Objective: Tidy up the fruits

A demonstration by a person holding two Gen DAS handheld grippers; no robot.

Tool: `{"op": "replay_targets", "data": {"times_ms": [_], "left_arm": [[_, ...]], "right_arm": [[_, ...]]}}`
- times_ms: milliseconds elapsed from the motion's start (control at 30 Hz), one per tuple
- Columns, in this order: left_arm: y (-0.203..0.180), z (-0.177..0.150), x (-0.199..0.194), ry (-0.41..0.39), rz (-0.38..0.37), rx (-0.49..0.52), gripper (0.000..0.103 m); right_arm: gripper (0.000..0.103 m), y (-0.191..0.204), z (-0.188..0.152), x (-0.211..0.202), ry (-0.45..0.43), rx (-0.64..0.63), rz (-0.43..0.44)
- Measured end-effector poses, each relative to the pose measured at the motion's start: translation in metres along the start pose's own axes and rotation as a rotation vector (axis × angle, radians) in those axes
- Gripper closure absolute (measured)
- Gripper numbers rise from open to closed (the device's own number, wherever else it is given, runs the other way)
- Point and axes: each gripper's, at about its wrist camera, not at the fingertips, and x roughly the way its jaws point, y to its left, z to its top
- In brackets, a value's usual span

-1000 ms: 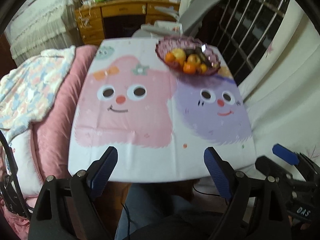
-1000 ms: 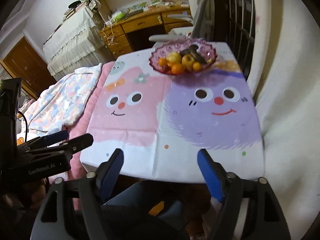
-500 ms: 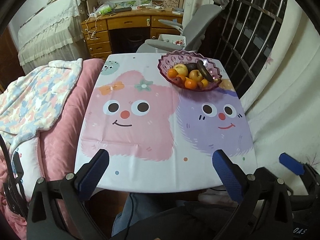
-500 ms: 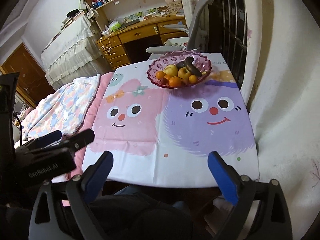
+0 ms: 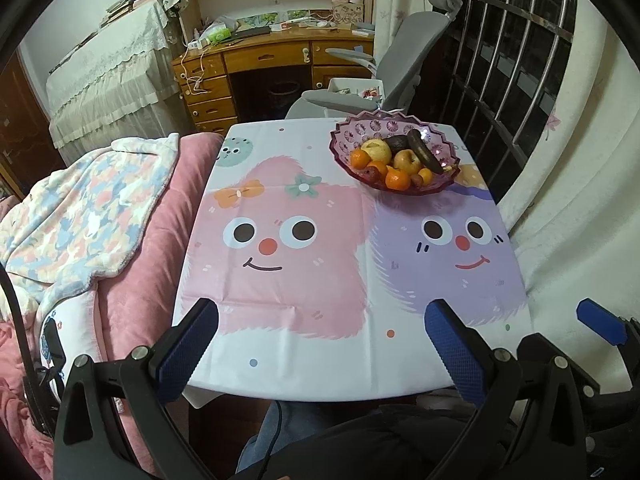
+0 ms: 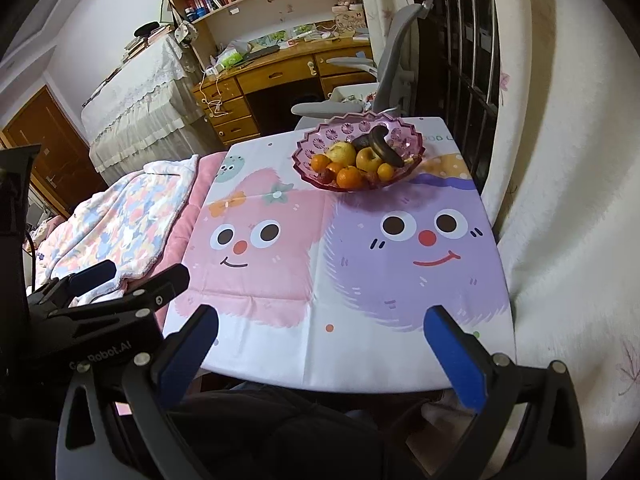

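Observation:
A pink glass fruit bowl [image 5: 348, 140] stands at the far right of the table; it also shows in the right wrist view [image 6: 316, 142]. It holds oranges [image 5: 397, 179], apples [image 5: 407, 160], small red fruits and a dark brown banana [image 5: 424, 151]. My left gripper [image 5: 320, 344] is open and empty, above the table's near edge, far from the bowl. My right gripper [image 6: 320, 344] is open and empty, also at the near edge. The left gripper shows at the left of the right wrist view [image 6: 132, 276].
The table [image 5: 280, 340] has a cloth with pink and purple cartoon faces. A pink bed with a flowered blanket [image 5: 80, 208] lies along its left side. A white wall and barred window [image 5: 520, 80] are at the right. A grey chair [image 5: 400, 68] and wooden desk stand behind.
Both grippers have risen and pulled back from the table, so more of the room shows. Both sets of jaws have stayed open.

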Motion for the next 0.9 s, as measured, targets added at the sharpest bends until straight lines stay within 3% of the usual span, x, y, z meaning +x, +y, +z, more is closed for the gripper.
{"op": "replay_targets", "data": {"times_ms": [900], "left_arm": [[0.0082,-0.0032,0.0056,0.009,-0.002,-0.002,0.000]], "right_arm": [[0.000,0.0055,0.0015,0.0075,0.014,-0.004,-0.006]]}}
